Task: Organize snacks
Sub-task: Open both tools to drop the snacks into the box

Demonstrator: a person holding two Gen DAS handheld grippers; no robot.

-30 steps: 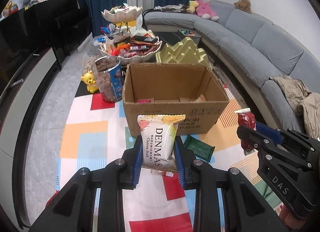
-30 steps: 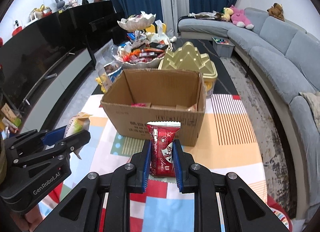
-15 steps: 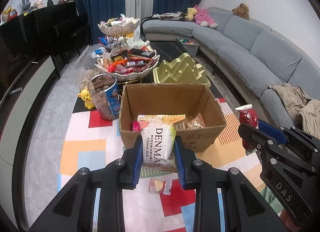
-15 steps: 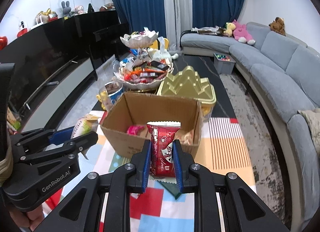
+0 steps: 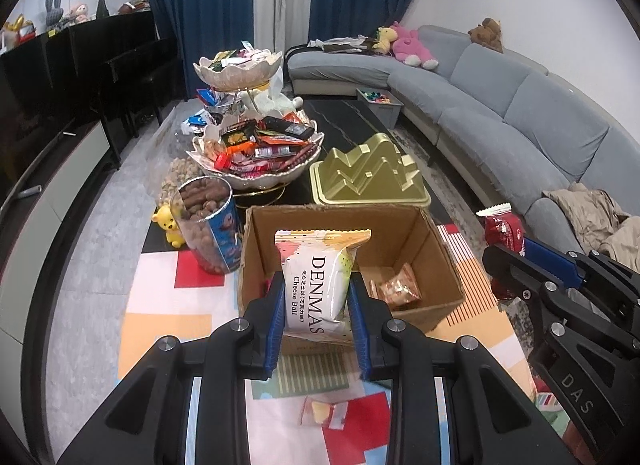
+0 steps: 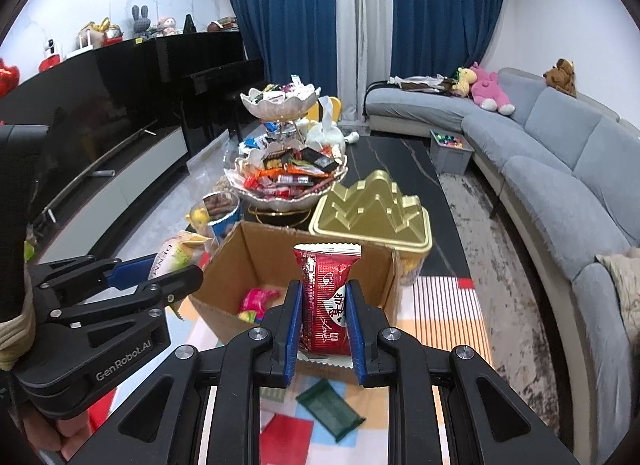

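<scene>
My left gripper (image 5: 318, 301) is shut on a white Denmas cheese ball packet (image 5: 318, 289) and holds it above the near wall of an open cardboard box (image 5: 424, 233). My right gripper (image 6: 320, 315) is shut on a red snack packet (image 6: 325, 305) above the same box (image 6: 236, 249), at its near right side. The box holds a tan snack pack (image 5: 398, 285) and a pink packet (image 6: 256, 301). Each gripper shows in the other's view: the right one (image 5: 504, 241) and the left one (image 6: 176, 265).
A tiered dish of snacks (image 5: 256, 153), a gold mountain-shaped box (image 5: 368, 173), a nut can (image 5: 210, 233) and a yellow bear toy (image 5: 172, 227) stand behind the box. A small candy packet (image 5: 324, 417) and a green packet (image 6: 330, 409) lie on the colourful mat. A grey sofa (image 5: 520, 113) runs along the right.
Both grippers have risen and moved forward with their packets, from in front of the box to above its near edge. The inside of the box now shows.
</scene>
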